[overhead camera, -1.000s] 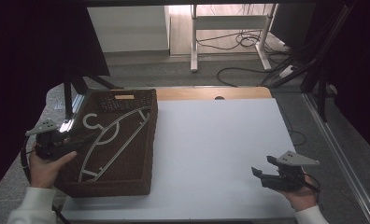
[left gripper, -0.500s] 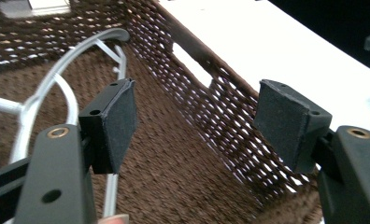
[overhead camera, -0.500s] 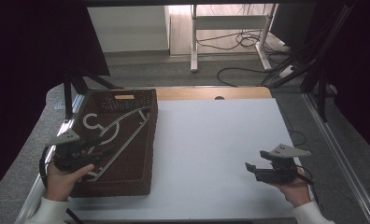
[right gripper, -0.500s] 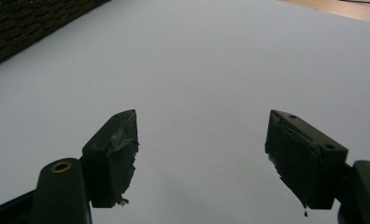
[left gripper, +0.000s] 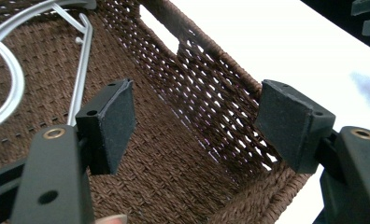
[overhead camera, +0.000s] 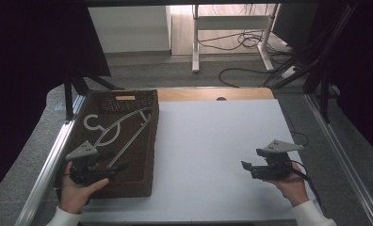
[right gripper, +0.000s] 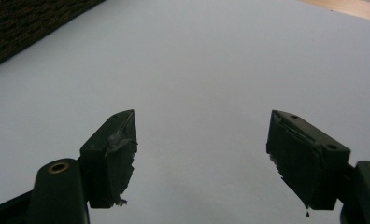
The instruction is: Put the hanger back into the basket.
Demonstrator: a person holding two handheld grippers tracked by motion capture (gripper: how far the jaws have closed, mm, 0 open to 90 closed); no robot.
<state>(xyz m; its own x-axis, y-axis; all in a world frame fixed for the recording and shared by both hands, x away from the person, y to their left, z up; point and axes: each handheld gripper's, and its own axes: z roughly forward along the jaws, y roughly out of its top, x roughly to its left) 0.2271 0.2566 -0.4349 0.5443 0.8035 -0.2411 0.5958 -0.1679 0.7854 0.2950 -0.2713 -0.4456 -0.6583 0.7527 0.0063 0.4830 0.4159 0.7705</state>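
Note:
A brown woven basket (overhead camera: 147, 155) stands on the left of the white table (overhead camera: 213, 141). Inside it lies a metal clothes hanger (overhead camera: 116, 129) with a white hook. My left gripper (overhead camera: 118, 167) hovers over the basket's near end, open and empty. In the left gripper view its pads (left gripper: 113, 126) frame the basket wall (left gripper: 206, 88), with the hanger (left gripper: 80, 70) at the upper left. My right gripper (overhead camera: 245, 168) is held low over the table's right side, open with nothing between its pads (right gripper: 113, 154).
A wooden strip (overhead camera: 213, 94) runs along the table's far edge. Metal rails (overhead camera: 48, 165) border the table left and right. Beyond it are a desk frame (overhead camera: 194, 42) and floor cables (overhead camera: 250, 70). The basket's dark side (right gripper: 29, 23) appears at the upper left of the right gripper view.
My left gripper has drawn back toward the near end of the basket, away from the hanger. The right gripper has shifted slightly left and nearer.

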